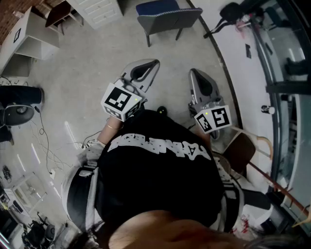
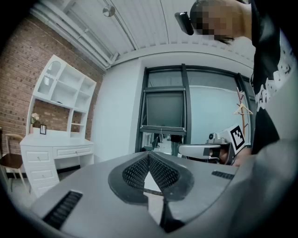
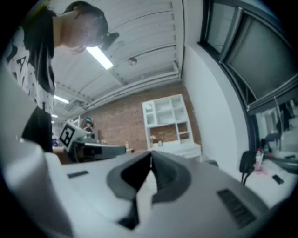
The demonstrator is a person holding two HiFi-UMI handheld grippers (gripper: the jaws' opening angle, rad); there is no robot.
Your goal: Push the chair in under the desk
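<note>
Both grippers are held level in front of my body, clear of the furniture. My left gripper [image 1: 153, 63] is shut with nothing between its pads [image 2: 139, 169]. My right gripper [image 1: 192, 73] is shut and empty too, its tips [image 3: 150, 157] meeting. A grey chair with a blue seat [image 1: 167, 17] stands on the floor ahead, well beyond both grippers. A white desk with drawers [image 1: 97, 9] is at the far left, with a brown wooden chair [image 1: 58, 14] beside it. The desk with its shelf top [image 2: 56, 148] also shows in the left gripper view, the brown chair [image 2: 9, 162] to its left.
A white curved counter [image 1: 243, 63] runs along the right by the windows. Another brown chair [image 1: 240, 151] stands close at my right. A white shelf unit [image 1: 29, 41] lies at the left, with a fan [image 1: 19, 114] and cables [image 1: 46, 146] on the floor.
</note>
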